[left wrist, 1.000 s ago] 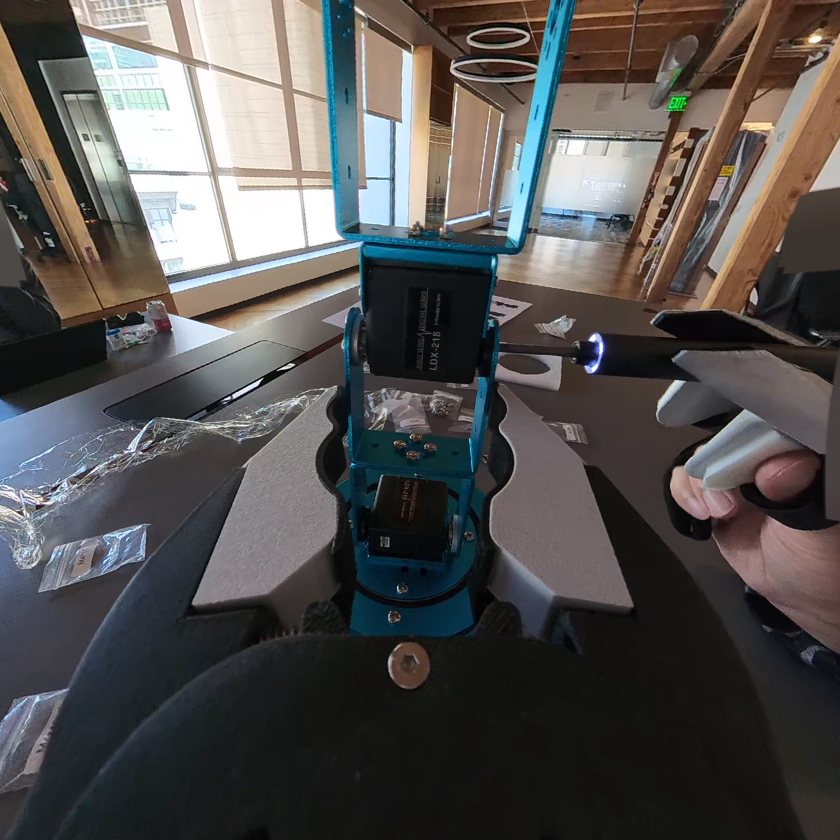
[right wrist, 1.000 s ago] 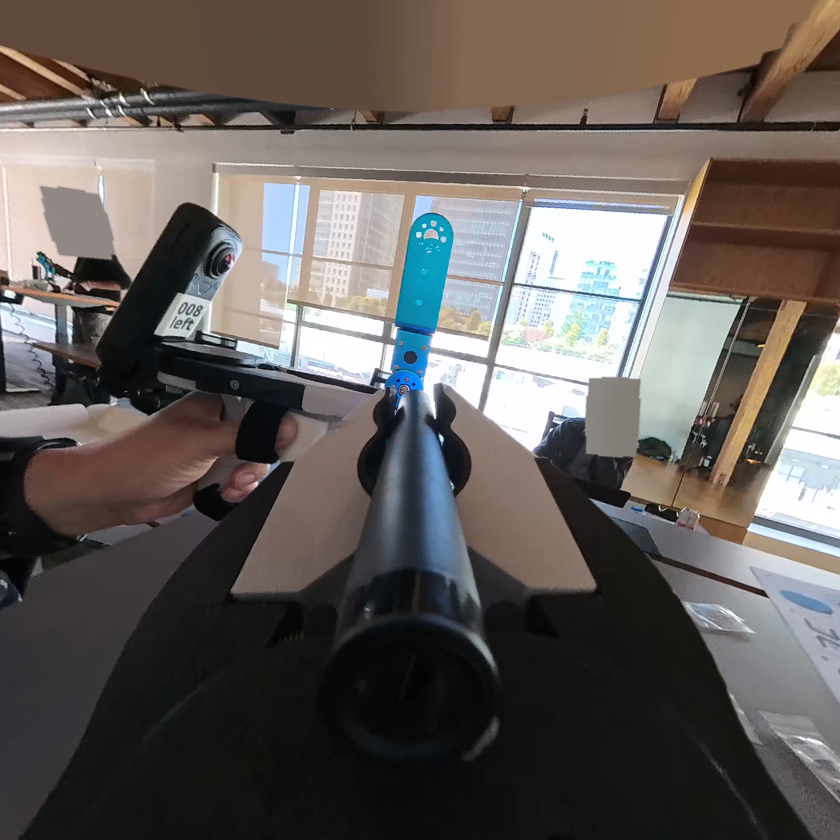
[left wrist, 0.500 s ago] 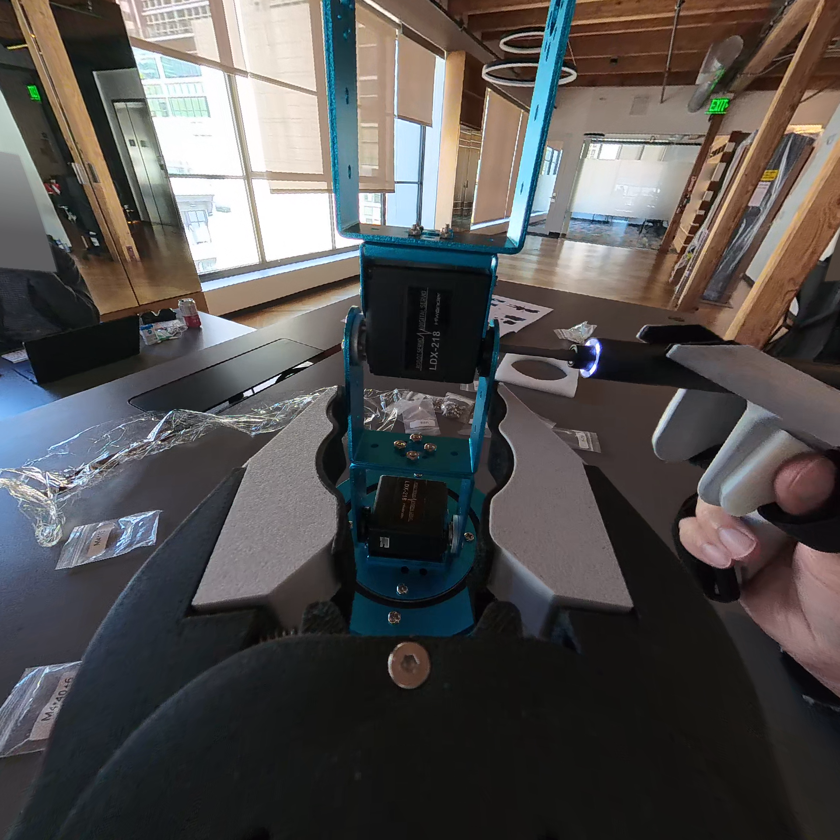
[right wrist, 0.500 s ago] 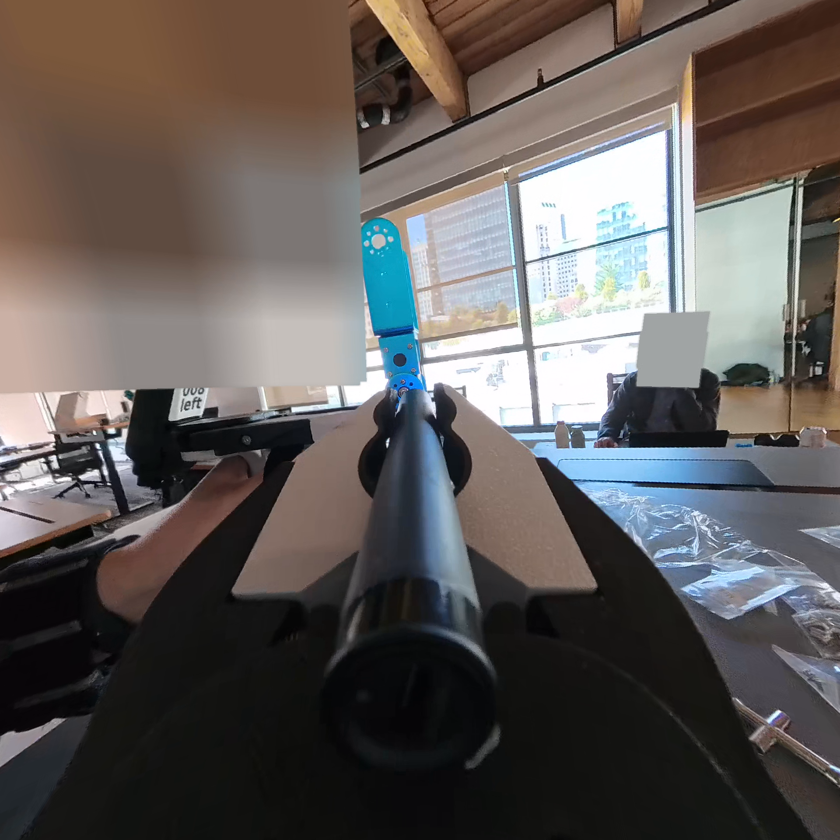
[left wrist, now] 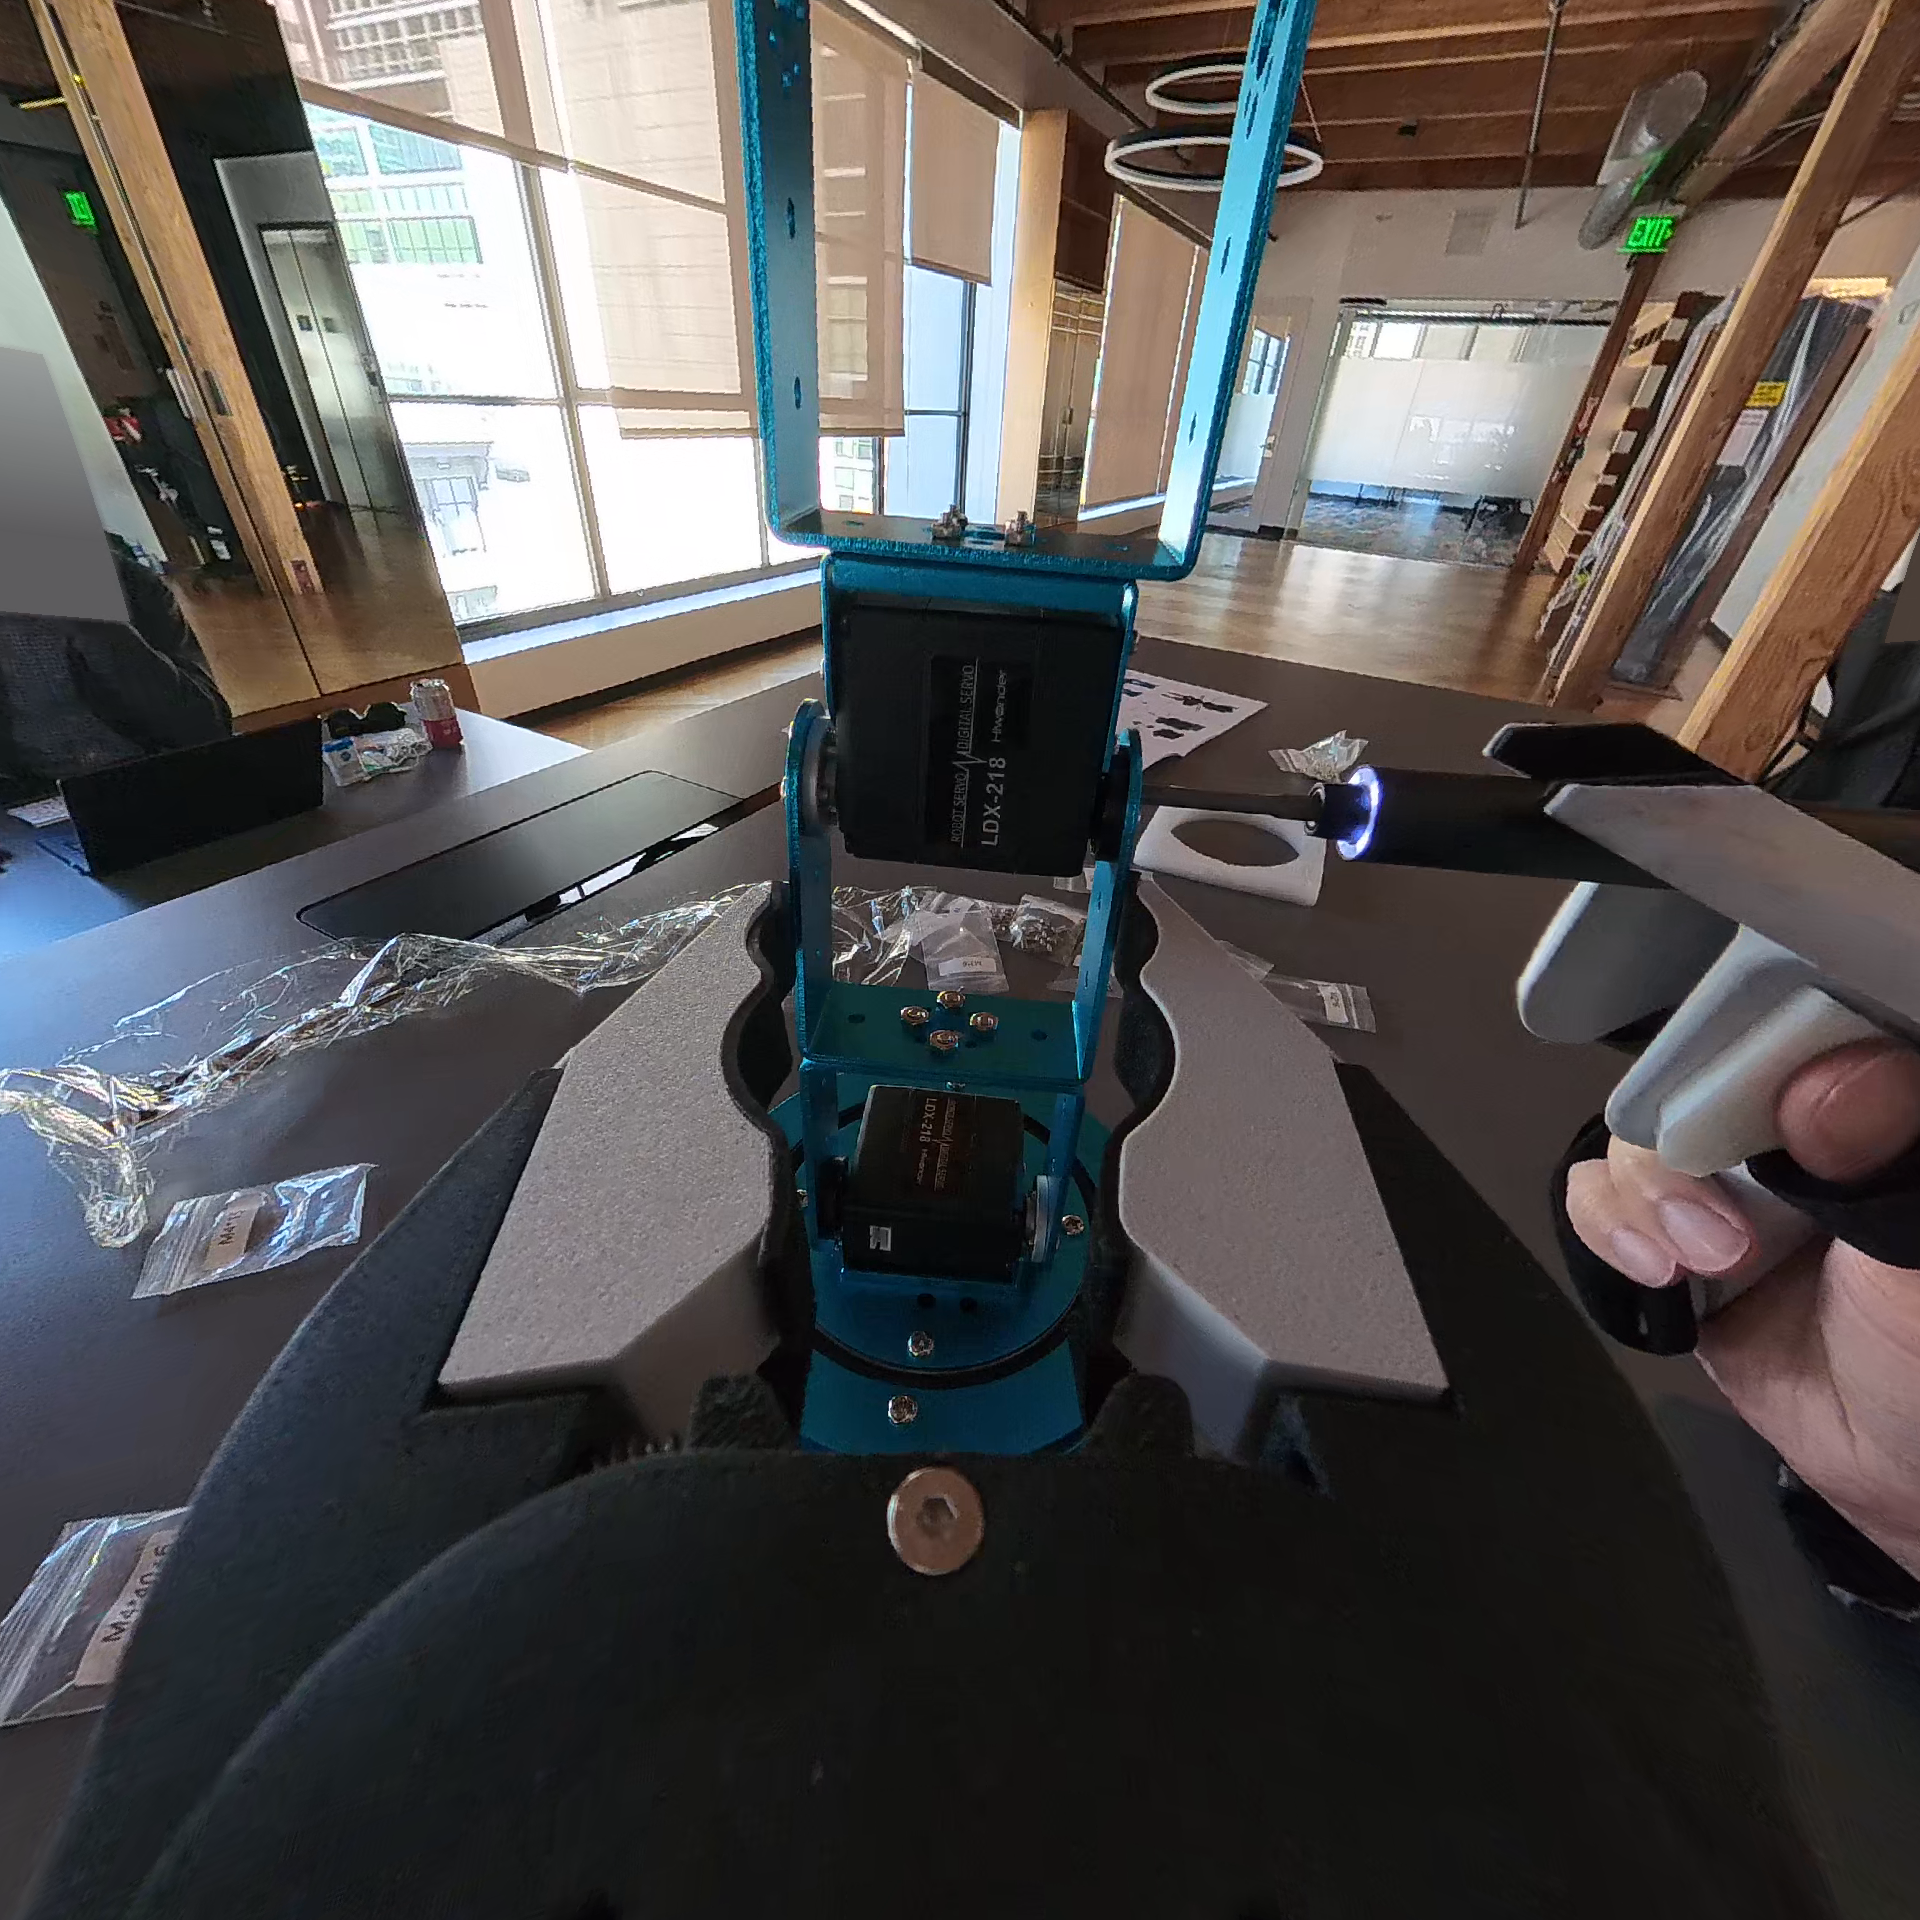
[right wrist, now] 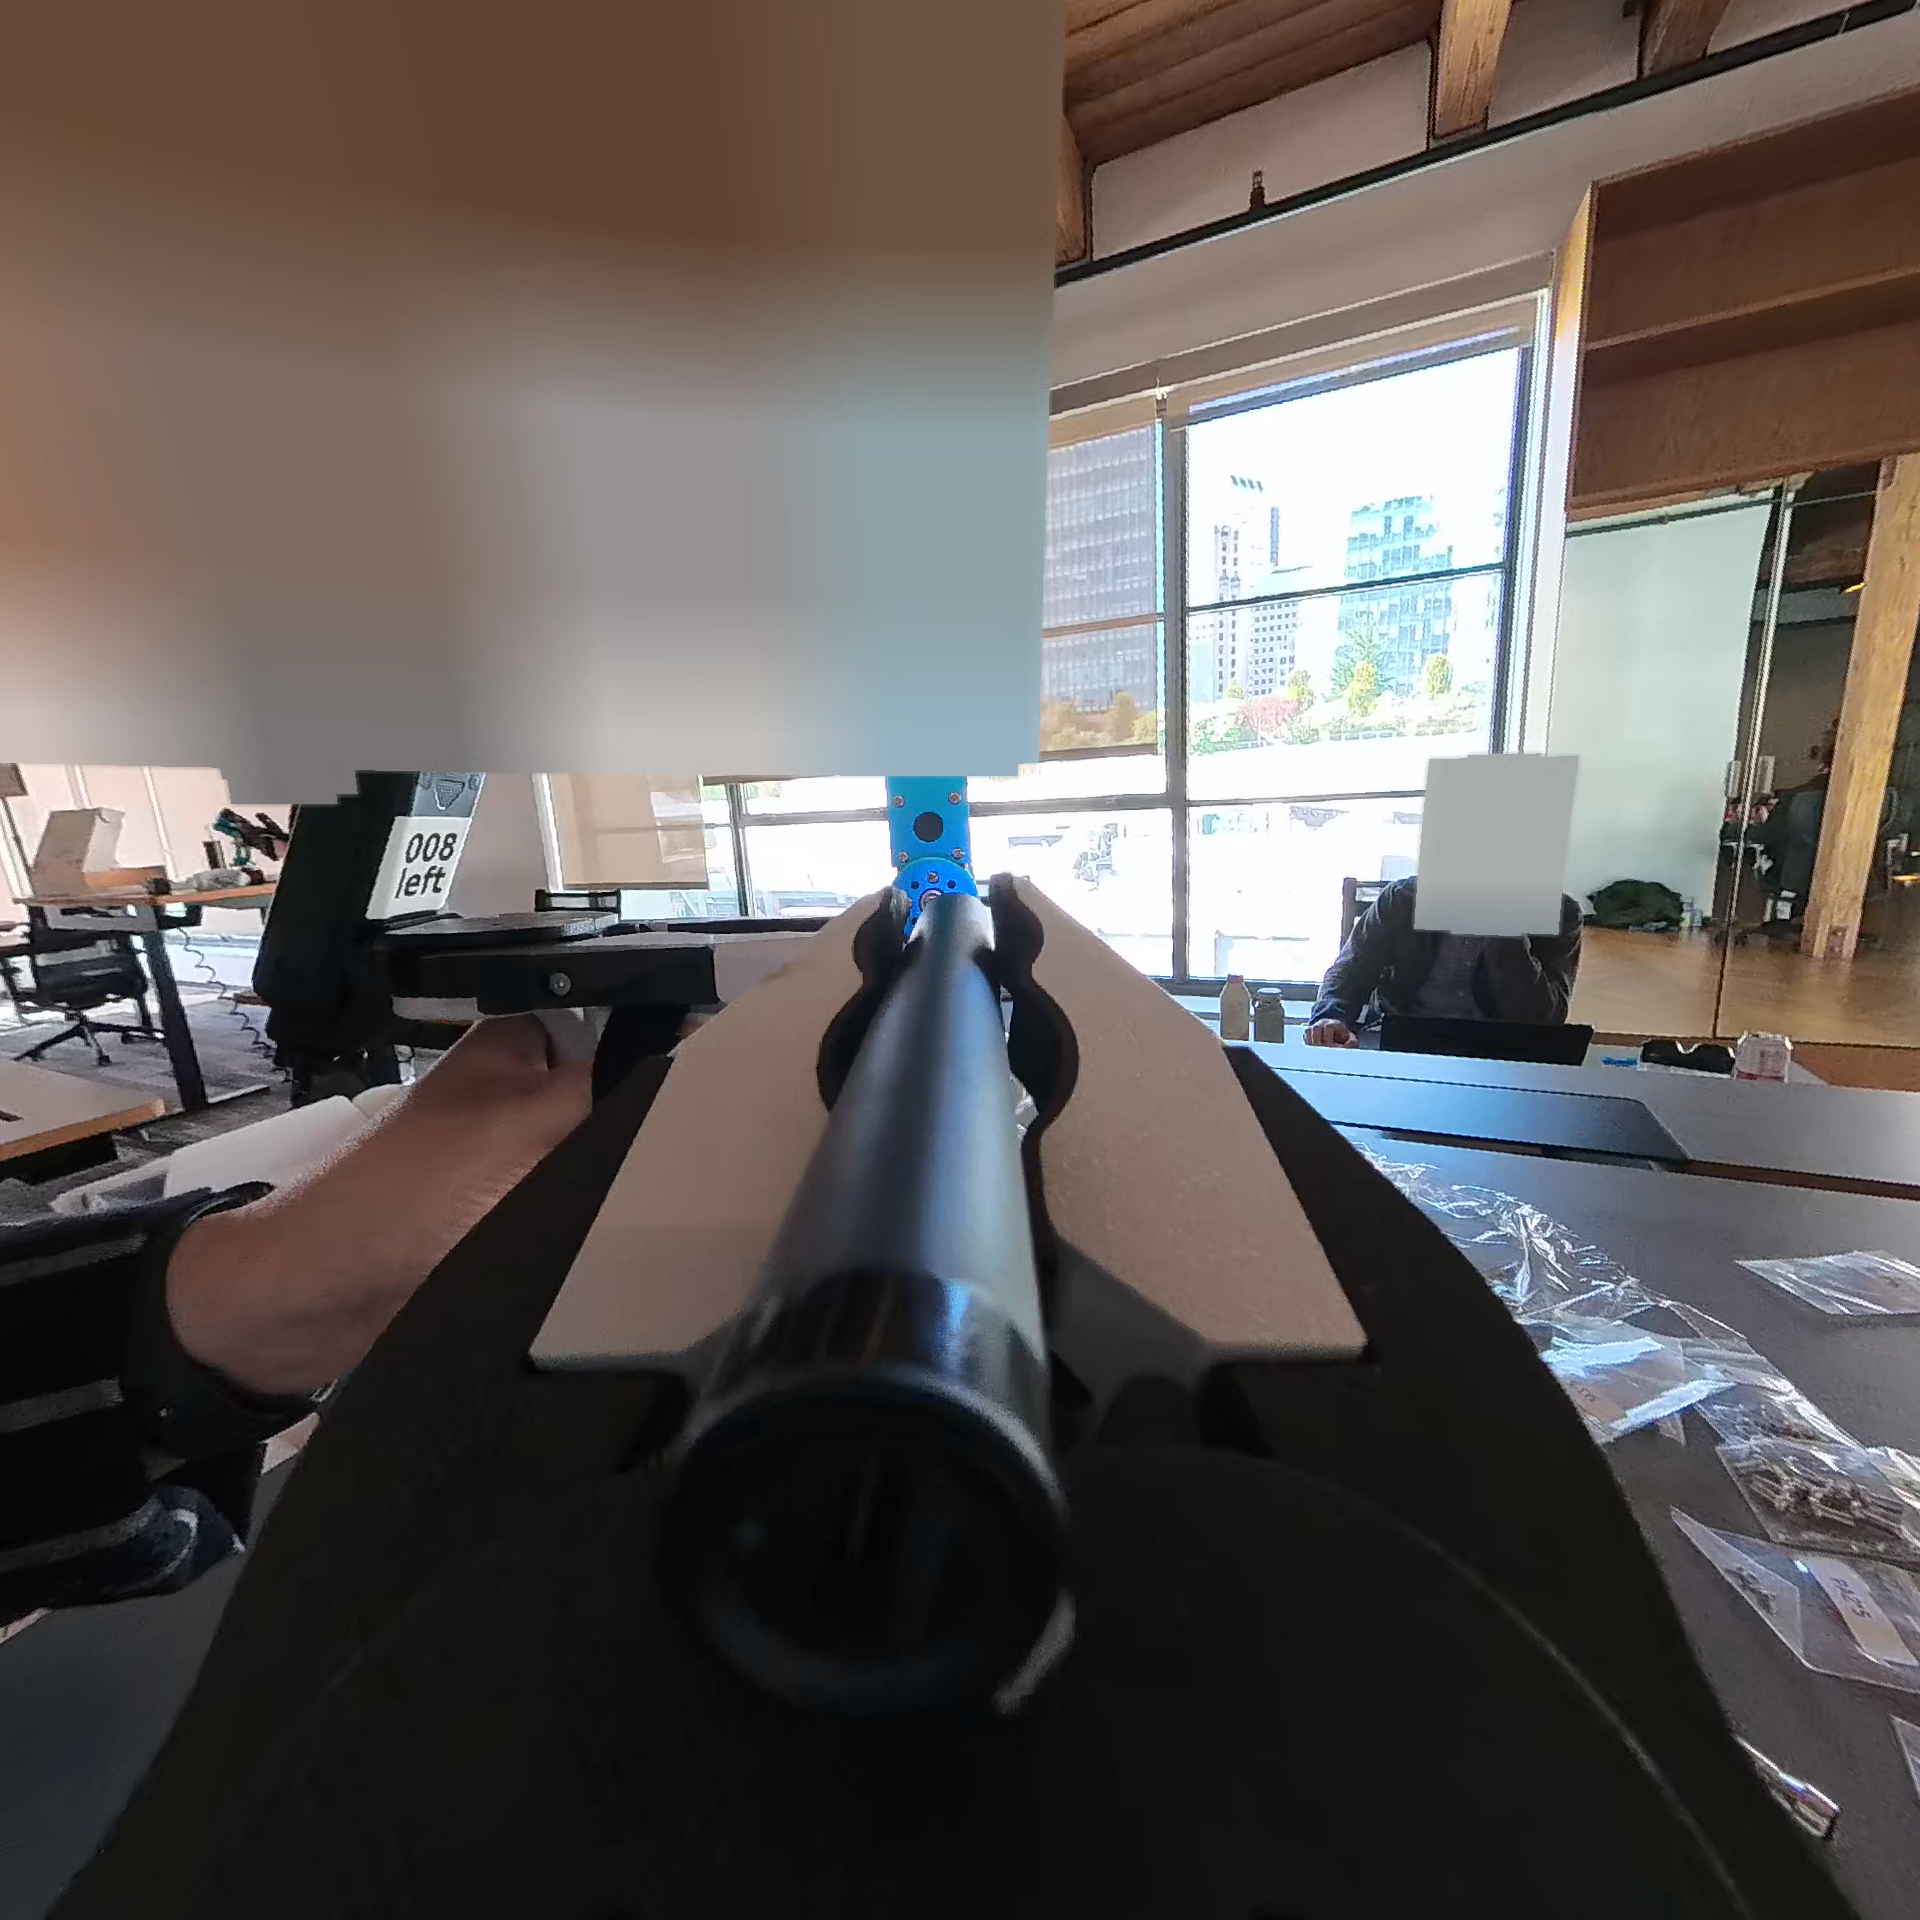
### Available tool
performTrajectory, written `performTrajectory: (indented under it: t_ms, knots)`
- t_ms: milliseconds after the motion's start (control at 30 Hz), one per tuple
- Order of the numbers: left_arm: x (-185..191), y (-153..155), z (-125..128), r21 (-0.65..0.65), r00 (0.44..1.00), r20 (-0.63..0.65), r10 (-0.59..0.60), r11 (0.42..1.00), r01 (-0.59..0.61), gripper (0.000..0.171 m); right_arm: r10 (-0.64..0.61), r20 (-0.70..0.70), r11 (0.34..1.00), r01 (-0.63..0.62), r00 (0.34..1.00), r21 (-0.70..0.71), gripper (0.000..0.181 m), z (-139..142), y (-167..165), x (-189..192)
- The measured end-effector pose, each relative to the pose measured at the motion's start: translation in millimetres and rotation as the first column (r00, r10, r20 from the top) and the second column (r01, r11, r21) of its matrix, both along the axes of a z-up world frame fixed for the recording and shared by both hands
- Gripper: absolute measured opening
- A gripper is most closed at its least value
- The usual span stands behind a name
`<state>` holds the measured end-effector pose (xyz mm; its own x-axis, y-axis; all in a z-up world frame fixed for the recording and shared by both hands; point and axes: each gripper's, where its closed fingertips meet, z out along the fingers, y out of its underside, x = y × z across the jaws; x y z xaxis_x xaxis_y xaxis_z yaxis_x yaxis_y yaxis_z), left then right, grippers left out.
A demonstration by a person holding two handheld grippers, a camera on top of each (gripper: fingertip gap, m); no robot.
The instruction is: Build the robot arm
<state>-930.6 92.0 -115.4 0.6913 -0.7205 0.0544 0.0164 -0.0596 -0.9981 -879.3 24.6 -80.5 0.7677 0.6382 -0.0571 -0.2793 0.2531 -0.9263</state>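
My left gripper (left wrist: 951, 997) is shut on a blue metal robot arm assembly (left wrist: 951, 1029) with two black servos, the upper servo (left wrist: 971, 764) above the fingers and a blue U-bracket (left wrist: 987, 520) on top. My right gripper (right wrist: 940, 914) is shut on a black electric screwdriver (right wrist: 914, 1164). In the left wrist view the screwdriver (left wrist: 1455, 816), its tip ring lit, comes from the right with its bit at the upper servo's right side. In the right wrist view the bit meets the blue servo hub (right wrist: 930, 894).
The dark table (left wrist: 312, 1039) holds crumpled clear plastic wrap (left wrist: 312, 987), small labelled bags of hardware (left wrist: 249, 1226), a white foam piece (left wrist: 1236, 852) and a printed sheet (left wrist: 1184, 707). A person sits at the far desk (right wrist: 1455, 966). Parts bags (right wrist: 1818, 1538) lie at the right.
Both grippers have swung round together, so the background shifted; the assembly and screwdriver keep the same pose relative to each other. The right wrist view tilted down and now shows more table.
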Motion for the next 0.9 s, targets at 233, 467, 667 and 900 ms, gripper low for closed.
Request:
performTrajectory:
  t_ms: [233, 467, 667, 900]
  knots:
    - [0.2, -0.5, 0.1, 0.005, 1.000, 0.000, -0.003, 1.000, 0.003, 0.061, -0.026, 0.035, 0.999, 0.025, 0.999, 0.042, 0.016, 4.4, -2.1, -2.2]
    - [0.6, -0.4, 0.2, 0.006, 1.000, 0.002, -0.004, 1.000, 0.004, 0.061, -0.032, 0.058, 0.997, 0.028, 0.998, 0.068, 0.016, 3.6, -1.0, -0.4]
    - [0.4, -0.5, 0.2, 0.008, 1.000, 0.003, -0.004, 1.000, 0.004, 0.061, -0.052, 0.085, 0.995, 0.043, 0.995, 0.094, 0.016, 3.9, -0.9, -0.7]
    - [0.4, -0.6, 0.2, 0.009, 1.000, 0.003, -0.006, 1.000, 0.006, 0.061, -0.074, 0.136, 0.988, 0.054, 0.988, 0.142, 0.017, 5.0, -1.6, -1.4]
